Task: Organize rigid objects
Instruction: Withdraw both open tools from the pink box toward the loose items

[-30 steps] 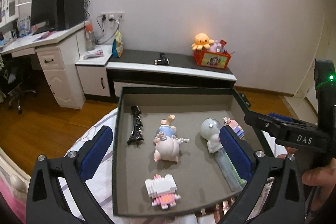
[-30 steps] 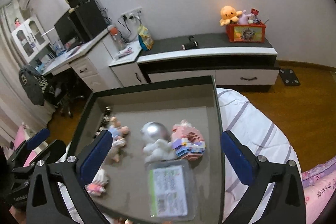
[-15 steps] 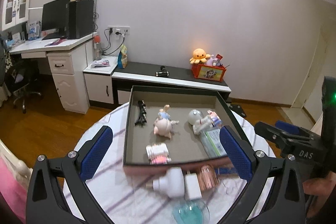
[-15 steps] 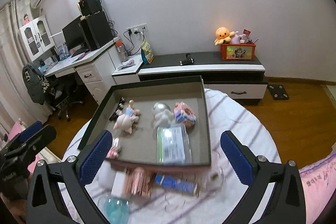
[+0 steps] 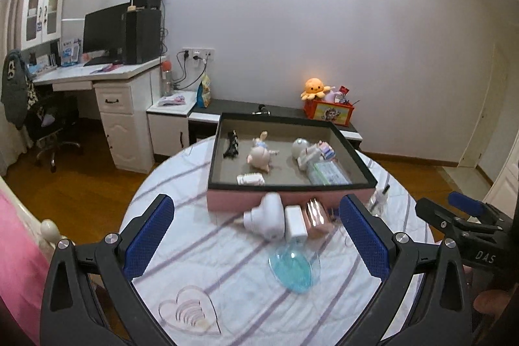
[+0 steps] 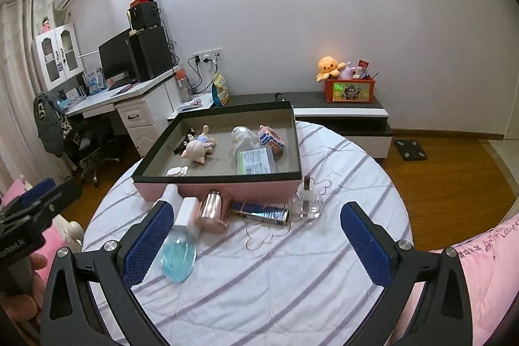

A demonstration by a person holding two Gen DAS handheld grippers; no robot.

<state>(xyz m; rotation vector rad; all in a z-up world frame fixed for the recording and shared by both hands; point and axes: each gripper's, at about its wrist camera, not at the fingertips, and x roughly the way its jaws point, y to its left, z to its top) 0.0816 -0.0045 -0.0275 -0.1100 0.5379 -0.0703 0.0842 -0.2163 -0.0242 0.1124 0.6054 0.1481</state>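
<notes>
Both grippers are held spread wide and empty above a round desk point(image 6: 292, 265) covered in striped cloth. The left gripper point(image 5: 256, 235) and right gripper point(image 6: 256, 242) have been pulled back from the box point(image 5: 288, 200) within the last second, so loose items in front of it are now revealed: a white dryer-like device point(image 5: 267, 218), a white block point(image 5: 295, 221), a rose-gold cylinder point(image 5: 316, 216), a blue dish point(image 5: 293, 268) at 6 o'clock and a clear heart point(image 5: 188, 310) at 7 o'clock. Figurines are already laid inside the box at 12 o'clock, so sorting is judged partly done. "DAS" is read on the right gripper's body.
</notes>
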